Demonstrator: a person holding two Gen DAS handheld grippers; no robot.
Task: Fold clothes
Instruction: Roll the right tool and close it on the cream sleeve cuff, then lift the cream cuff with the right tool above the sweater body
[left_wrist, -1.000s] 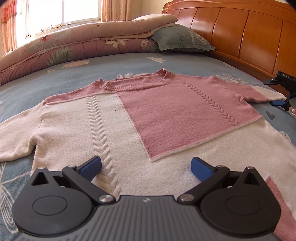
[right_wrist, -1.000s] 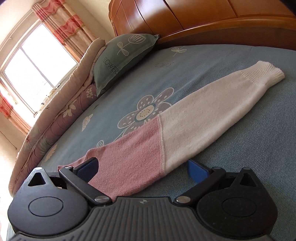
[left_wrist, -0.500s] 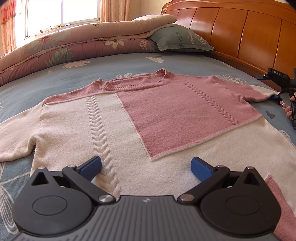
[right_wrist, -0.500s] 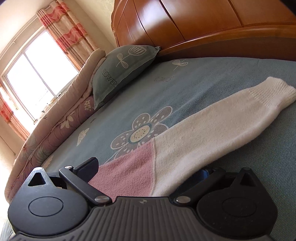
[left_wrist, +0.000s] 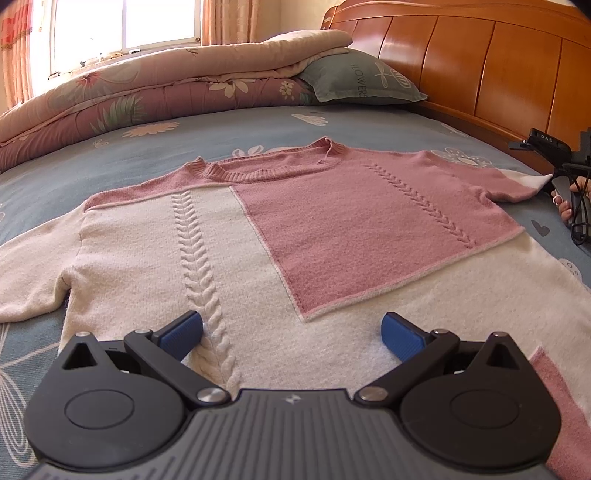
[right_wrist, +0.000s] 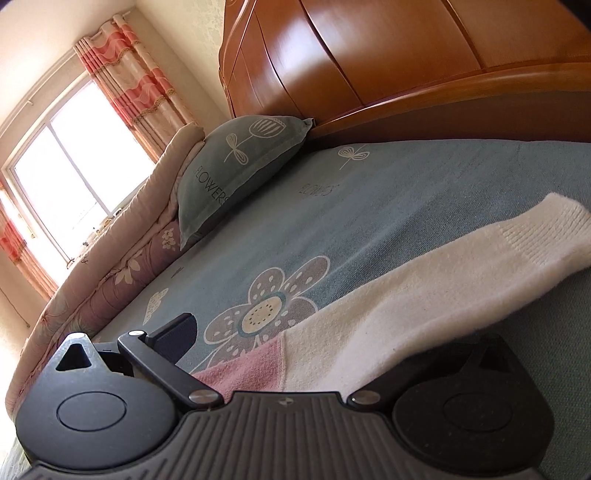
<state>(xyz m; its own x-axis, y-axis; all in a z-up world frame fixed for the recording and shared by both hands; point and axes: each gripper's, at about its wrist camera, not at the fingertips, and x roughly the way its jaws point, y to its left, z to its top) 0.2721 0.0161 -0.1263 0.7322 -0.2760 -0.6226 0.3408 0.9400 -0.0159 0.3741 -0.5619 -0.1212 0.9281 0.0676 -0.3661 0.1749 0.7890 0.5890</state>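
A pink and cream cable-knit sweater (left_wrist: 288, 236) is lying flat, front up, on a blue floral bedsheet (left_wrist: 155, 147), its neckline pointing toward the rolled floral quilt (left_wrist: 159, 92) and the grey-green pillow (left_wrist: 358, 79) at the wooden headboard (left_wrist: 498, 70). The left gripper (left_wrist: 291, 332) is hovering low over the cream hem area, its blue-padded fingers (left_wrist: 183, 332) spread wide apart and gripping nothing; the left pad is sitting just beside the raised cable braid.

In the right wrist view, the right gripper (right_wrist: 295, 354) is sitting at the sweater's sleeve (right_wrist: 424, 306), which is stretching across the sheet toward its ribbed white cuff (right_wrist: 546, 229). The sleeve is draping over the gripper's right side and hiding that finger, while the left finger (right_wrist: 177, 336) is standing clear of the fabric, so the jaws are looking parted, with the sleeve lying between them rather than pinched. A big flower print (right_wrist: 269, 306) is showing just beyond the pink part of the sleeve.

At the right edge of the left wrist view, a person's hand (left_wrist: 565, 206) is holding the right gripper beside the sleeve
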